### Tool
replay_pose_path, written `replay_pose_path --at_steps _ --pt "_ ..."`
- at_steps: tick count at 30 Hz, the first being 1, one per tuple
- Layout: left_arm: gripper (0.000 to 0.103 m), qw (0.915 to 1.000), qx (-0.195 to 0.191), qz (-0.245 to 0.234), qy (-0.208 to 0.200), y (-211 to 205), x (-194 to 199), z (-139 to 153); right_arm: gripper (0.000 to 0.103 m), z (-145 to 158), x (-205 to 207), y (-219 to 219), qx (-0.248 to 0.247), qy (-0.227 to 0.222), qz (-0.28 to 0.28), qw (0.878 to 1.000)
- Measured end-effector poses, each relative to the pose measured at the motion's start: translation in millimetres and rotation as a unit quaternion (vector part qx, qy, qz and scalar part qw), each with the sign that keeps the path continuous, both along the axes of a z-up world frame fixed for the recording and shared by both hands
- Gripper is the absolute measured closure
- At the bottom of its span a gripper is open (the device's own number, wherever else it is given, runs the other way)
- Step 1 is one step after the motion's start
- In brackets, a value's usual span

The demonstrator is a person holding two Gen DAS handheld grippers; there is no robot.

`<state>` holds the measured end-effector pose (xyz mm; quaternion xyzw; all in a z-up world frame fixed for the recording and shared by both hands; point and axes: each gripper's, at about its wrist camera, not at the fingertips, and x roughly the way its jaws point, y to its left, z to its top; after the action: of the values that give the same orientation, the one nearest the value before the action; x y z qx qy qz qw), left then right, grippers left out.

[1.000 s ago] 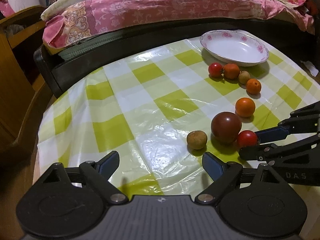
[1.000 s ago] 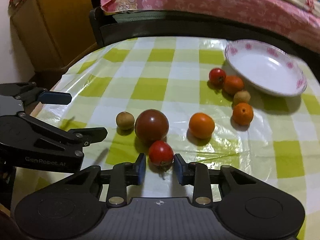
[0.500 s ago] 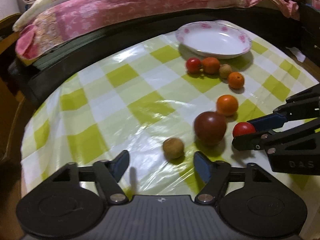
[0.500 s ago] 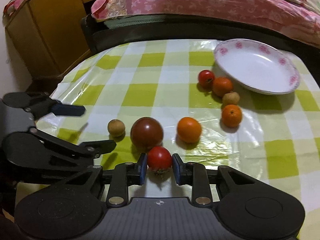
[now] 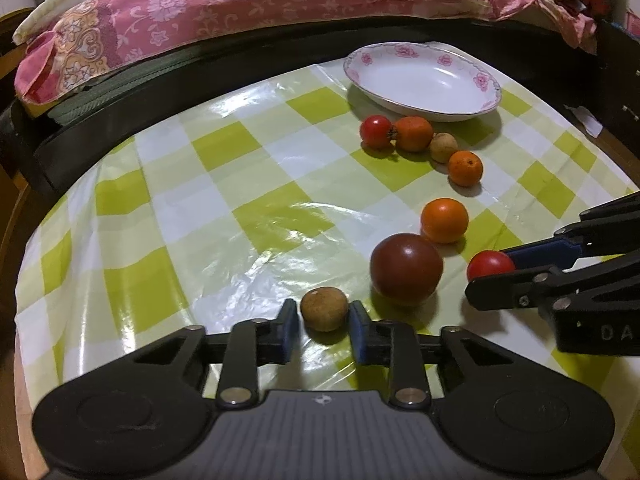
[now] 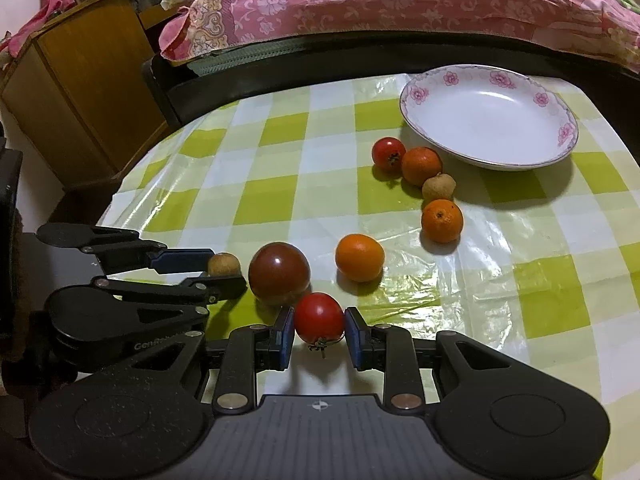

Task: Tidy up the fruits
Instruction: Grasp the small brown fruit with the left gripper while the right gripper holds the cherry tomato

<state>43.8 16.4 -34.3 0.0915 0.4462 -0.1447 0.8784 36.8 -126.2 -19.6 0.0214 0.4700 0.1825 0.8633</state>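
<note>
My left gripper has closed around a small brown longan on the checked tablecloth, pads at both its sides; it also shows in the right wrist view. My right gripper is shut on a small red tomato, seen in the left wrist view too. A large dark red tomato sits between the two. An orange lies beyond it. A white flowered plate stands empty at the far side.
Near the plate lies a row of fruit: a red tomato, an orange fruit, a brown longan and a mandarin. A bed with pink bedding borders the table. A wooden cabinet stands left.
My left gripper moved forward to the brown longan and closed its jaws from wide open to its sides. My right gripper stays shut on the red tomato and has lifted it slightly.
</note>
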Motion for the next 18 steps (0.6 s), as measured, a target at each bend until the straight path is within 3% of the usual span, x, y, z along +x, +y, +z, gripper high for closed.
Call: replay_pose_path --at_steps 18 --pt "0.069 0.9997 -0.017 -0.016 -0.002 -12.2 -9.3 15.9 0.080 -5.4 -1.5 -1.8 -0.019 0.003 -0.011 1.000"
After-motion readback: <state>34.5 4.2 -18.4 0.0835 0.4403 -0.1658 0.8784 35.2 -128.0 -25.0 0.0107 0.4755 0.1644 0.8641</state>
